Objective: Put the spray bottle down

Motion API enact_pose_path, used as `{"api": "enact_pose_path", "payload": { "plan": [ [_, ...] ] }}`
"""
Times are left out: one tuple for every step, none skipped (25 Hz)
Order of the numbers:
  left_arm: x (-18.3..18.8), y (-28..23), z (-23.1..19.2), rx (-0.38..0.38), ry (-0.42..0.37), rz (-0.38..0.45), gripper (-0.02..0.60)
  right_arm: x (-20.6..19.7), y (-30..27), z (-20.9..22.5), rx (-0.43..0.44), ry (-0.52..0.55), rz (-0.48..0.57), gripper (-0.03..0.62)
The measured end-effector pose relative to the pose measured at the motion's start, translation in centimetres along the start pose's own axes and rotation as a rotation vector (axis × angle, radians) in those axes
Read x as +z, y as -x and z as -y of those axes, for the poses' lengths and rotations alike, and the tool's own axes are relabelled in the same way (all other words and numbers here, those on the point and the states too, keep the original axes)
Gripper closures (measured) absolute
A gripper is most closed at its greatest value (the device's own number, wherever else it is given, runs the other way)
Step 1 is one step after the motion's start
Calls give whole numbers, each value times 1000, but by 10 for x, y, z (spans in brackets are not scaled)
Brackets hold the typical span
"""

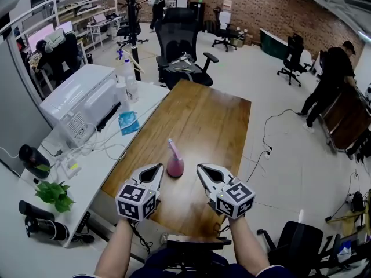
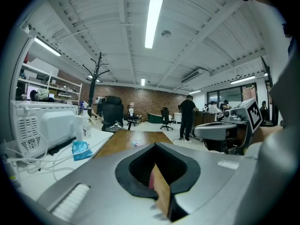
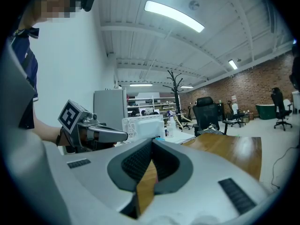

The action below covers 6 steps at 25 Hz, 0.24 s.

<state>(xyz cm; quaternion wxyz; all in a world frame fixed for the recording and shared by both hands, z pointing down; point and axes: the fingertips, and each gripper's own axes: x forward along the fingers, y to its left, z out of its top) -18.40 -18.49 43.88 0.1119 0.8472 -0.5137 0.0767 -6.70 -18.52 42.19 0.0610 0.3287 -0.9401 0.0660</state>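
A pink spray bottle (image 1: pixel 175 165) with a slanted pink nozzle stands upright on the wooden table (image 1: pixel 214 114), near its front edge. It stands free, between my two grippers and touched by neither. My left gripper (image 1: pixel 160 166) is just left of the bottle, shut and empty. Just right of the bottle is my right gripper (image 1: pixel 199 167), also shut with nothing in it. In the left gripper view the jaw tips of the left gripper (image 2: pixel 157 145) meet, and the right gripper (image 2: pixel 225 130) shows beyond. The right gripper (image 3: pixel 152 140) likewise shows closed tips in its own view.
A white desk (image 1: pixel 145 97) adjoins the table's left side, carrying a printer (image 1: pixel 81 103), cables, a blue pack (image 1: pixel 128 122) and a plant (image 1: pixel 54 193). A black office chair (image 1: pixel 181 45) stands at the far end. A person (image 1: pixel 330 80) stands far right.
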Motion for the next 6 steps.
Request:
{"api": "enact_pose_path", "payload": {
  "plan": [
    [1, 0, 1, -1, -1, 0, 573, 1, 1, 0, 1, 1, 1, 589],
    [1, 0, 1, -2, -1, -1, 573, 2, 1, 0, 2, 1, 1, 589],
    [1, 0, 2, -3, -1, -2, 573, 2, 2, 0, 3, 1, 2, 589],
    [2, -1, 3, -4, -2, -4, 573, 2, 2, 0, 4, 1, 1, 589],
    [2, -1, 4, -5, -2, -5, 573, 3, 3, 0, 5, 0, 1, 589],
    [2, -1, 4, -6, -2, -7, 574, 3, 3, 0, 6, -1, 0, 589]
  ]
}}
